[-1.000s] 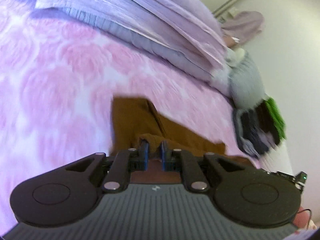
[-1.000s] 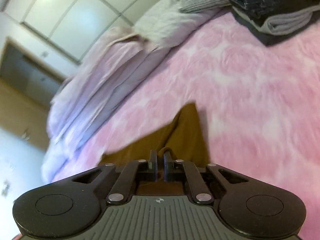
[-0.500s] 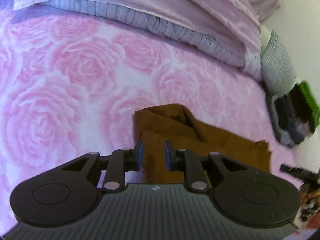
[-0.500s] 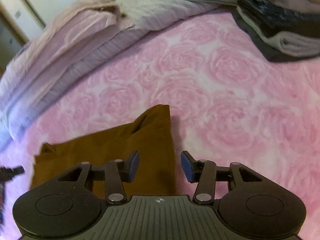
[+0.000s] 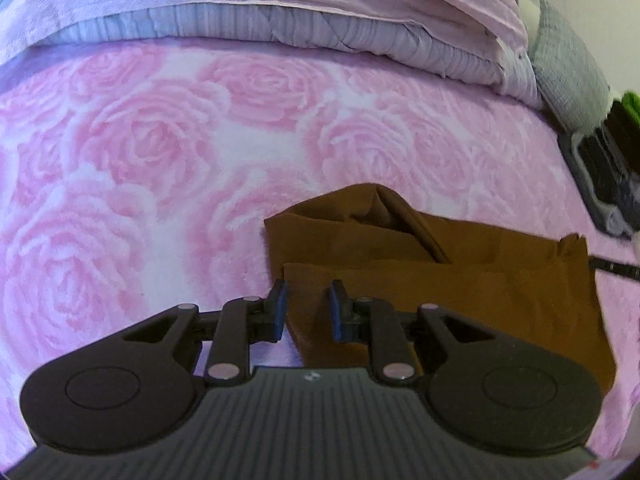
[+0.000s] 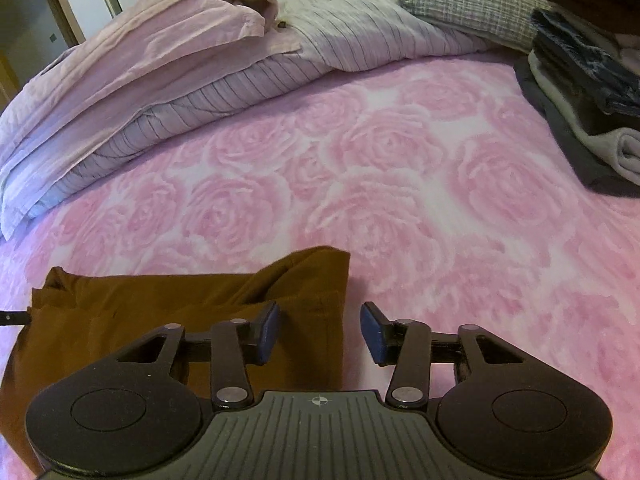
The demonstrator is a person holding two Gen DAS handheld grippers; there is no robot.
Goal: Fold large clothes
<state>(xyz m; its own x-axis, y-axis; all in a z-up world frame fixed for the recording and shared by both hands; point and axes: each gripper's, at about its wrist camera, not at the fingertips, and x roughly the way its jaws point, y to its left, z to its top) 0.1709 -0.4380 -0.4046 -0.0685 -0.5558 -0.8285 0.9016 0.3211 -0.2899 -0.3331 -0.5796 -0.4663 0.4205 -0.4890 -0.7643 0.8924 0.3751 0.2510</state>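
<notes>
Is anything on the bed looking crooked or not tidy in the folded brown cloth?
Yes. The brown garment lies folded on the pink rose blanket, but its far corner puckers up into a loose, open fold instead of lying flat, so the layers do not line up.

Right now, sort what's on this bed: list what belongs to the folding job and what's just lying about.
Job: brown garment, left gripper, right gripper.

Lying about: lilac duvet, grey cushion, folded clothes stack. All on the rose bedspread.

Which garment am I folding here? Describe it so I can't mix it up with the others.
Start at the pink rose-patterned bedspread. The brown garment lies flat near its front edge, apart from the folded stack at the far right. It is the only brown piece, lying alone.
</notes>
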